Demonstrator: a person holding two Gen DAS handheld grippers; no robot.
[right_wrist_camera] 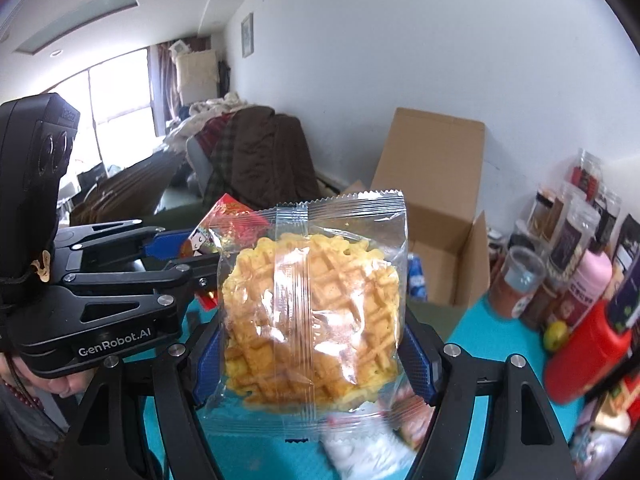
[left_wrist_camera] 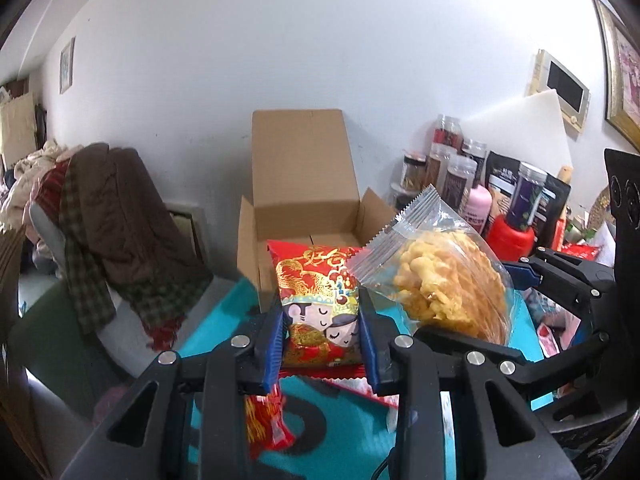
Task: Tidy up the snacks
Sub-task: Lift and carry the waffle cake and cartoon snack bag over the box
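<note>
Carrying both snacks toward the cardboard box (left_wrist_camera: 304,184) — my left gripper (left_wrist_camera: 323,340) clamps the red packet (left_wrist_camera: 318,300), my right gripper (right_wrist_camera: 316,356) the waffle bag (right_wrist_camera: 312,308) — next, lower them inside.

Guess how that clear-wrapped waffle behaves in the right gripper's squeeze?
Waffle packet, clamped in the right gripper, stands upright, so probably light and fairly stiff. Its crisp-looking grid seems fragile under hard squeezing. The glossy film may slip.
</note>
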